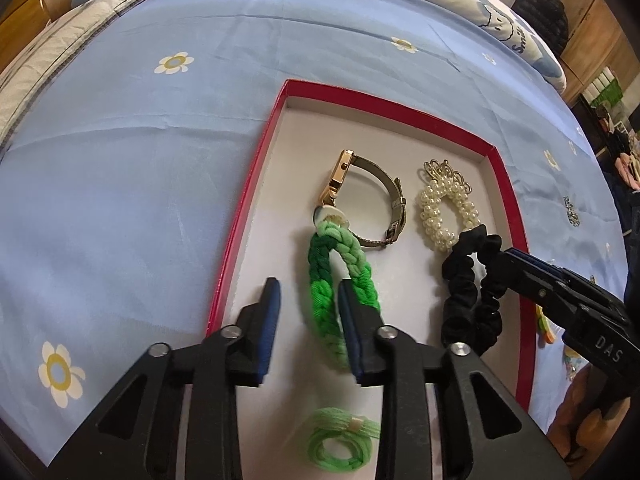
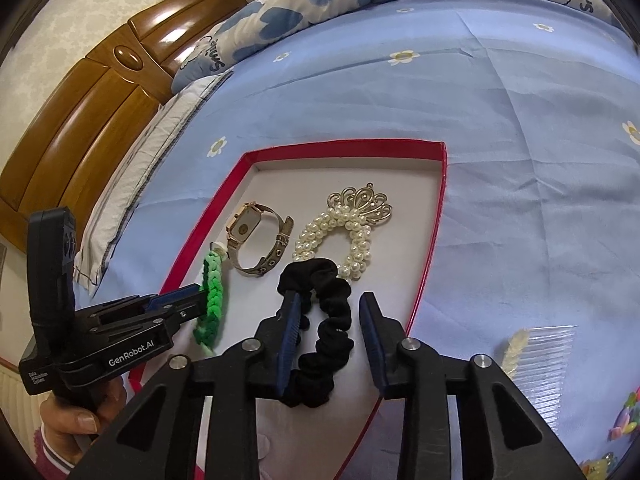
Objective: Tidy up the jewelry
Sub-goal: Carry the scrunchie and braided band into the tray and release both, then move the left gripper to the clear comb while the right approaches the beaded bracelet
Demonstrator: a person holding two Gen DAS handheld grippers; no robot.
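A red-rimmed tray point(image 1: 240, 216) point(image 2: 434, 232) lies on the blue bedsheet. In it lie a gold watch point(image 1: 360, 196) point(image 2: 256, 236), a pearl bracelet point(image 1: 444, 208) point(image 2: 344, 236), a green braided band point(image 1: 332, 284) point(image 2: 210, 300), a black scrunchie point(image 1: 472, 292) point(image 2: 324, 328) and a small green hair tie point(image 1: 340, 440). My left gripper point(image 1: 308, 292) is open, its fingers either side of one strand of the green band. My right gripper point(image 2: 330, 304) is open with the scrunchie lying between its fingers.
A clear hair comb point(image 2: 536, 356) and small colourful clips point(image 2: 624, 424) lie on the sheet right of the tray. Pillows point(image 2: 304, 0) and a wooden headboard point(image 2: 88, 112) are at the far side. A small silver item point(image 1: 570, 210) lies on the sheet.
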